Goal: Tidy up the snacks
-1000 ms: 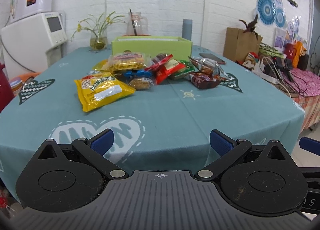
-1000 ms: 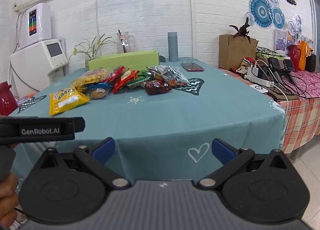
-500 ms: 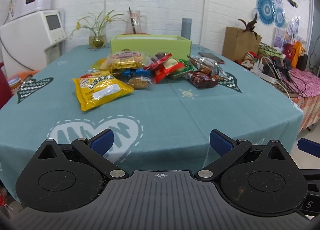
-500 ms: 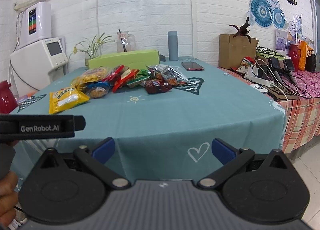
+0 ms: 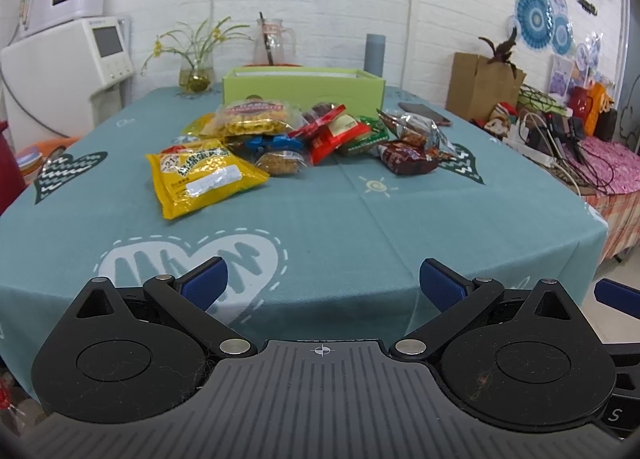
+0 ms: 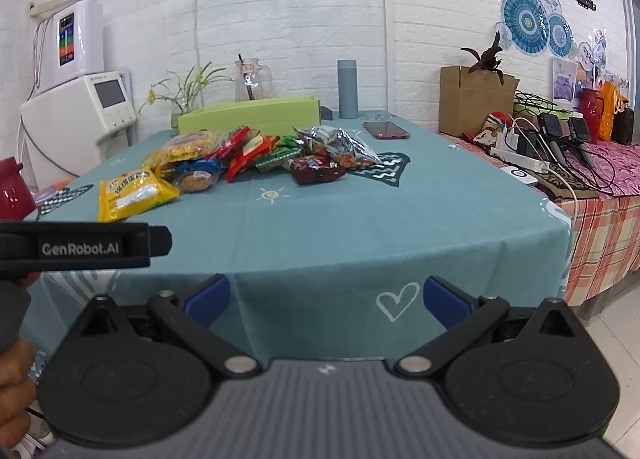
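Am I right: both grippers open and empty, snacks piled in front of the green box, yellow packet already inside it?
Not quite. The yellow packet lies on the teal tablecloth, nearer the camera than the pile, not in the green box; the left wrist view shows it. The left gripper and right gripper are open and empty.

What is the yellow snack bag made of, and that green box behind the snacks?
The yellow snack bag looks like glossy plastic film: it is crinkled and shows bright glare. The green box seems to be matte cardboard, with flat, stiff walls, sharp corners and no shine, though thin plastic cannot be ruled out.
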`<move>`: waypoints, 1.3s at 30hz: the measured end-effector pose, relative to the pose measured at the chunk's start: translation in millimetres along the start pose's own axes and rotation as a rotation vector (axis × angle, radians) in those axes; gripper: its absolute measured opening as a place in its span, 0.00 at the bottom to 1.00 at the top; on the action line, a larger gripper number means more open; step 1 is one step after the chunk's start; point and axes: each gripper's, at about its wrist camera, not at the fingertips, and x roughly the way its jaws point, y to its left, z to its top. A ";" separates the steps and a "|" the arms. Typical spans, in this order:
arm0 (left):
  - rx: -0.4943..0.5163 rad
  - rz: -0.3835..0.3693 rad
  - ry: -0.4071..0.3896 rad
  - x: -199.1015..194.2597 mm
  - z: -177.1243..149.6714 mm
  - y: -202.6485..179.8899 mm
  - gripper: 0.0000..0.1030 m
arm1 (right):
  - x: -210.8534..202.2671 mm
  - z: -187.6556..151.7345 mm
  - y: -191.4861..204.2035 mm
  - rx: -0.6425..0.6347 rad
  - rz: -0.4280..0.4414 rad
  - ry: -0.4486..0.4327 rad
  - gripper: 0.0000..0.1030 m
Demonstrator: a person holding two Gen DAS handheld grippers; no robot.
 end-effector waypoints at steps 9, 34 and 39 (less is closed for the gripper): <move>-0.003 -0.002 0.013 2.1 -2.3 0.2 0.90 | 3.3 -1.6 5.0 -0.020 0.002 0.016 1.00; -0.201 0.097 0.092 61.6 34.8 119.0 0.87 | 168.4 55.2 45.1 -0.161 0.203 0.122 1.00; -0.187 0.060 0.134 80.9 53.1 130.8 0.87 | 176.2 62.6 39.8 -0.200 0.258 0.160 1.00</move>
